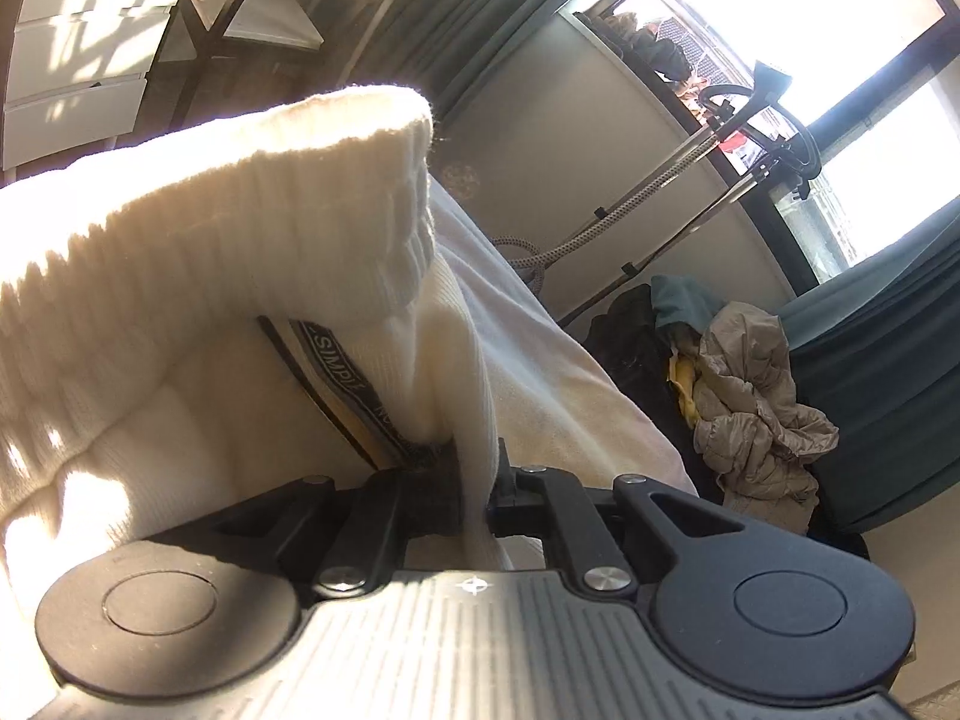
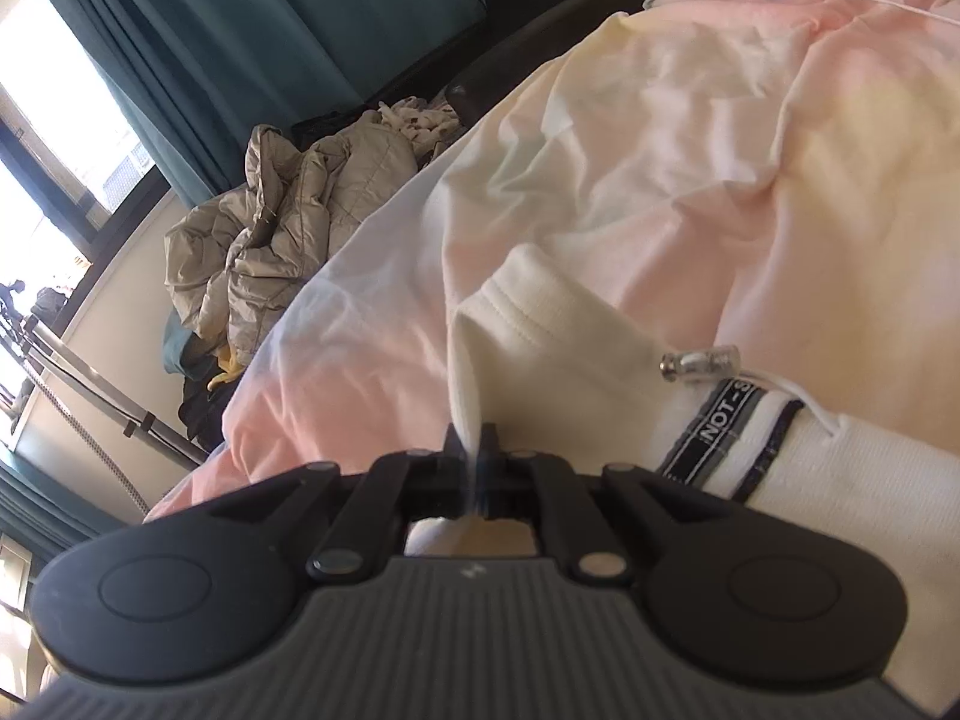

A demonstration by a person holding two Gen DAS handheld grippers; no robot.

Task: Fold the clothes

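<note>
The left gripper [image 1: 474, 474] is clamped on a fold of the cream garment [image 1: 210, 276], its 2 jaws pressed together with the knit pinched between them. The garment rises from the jaws and fills the left half of that view, its ribbed hem [image 1: 288, 180] arching overhead in the sun, and a black printed band [image 1: 342, 372] runs down toward the jaws. The right gripper [image 2: 474, 450] is likewise closed on the garment [image 2: 540, 348], holding a stitched edge that stands up from its jaws. To the right of that grip lies the same black band [image 2: 720, 420], with a white cord [image 2: 804, 405] and its clear metal tip [image 2: 699, 360] resting on the fabric. The garment lies on a pale pink sheet [image 2: 690, 150] spread across a bed. Beyond the sheet's edge sits a crumpled beige jacket [image 2: 282, 210] on a heap of clothes, with teal curtains [image 2: 228, 48] and a bright window [image 1: 810, 30] behind.
</note>
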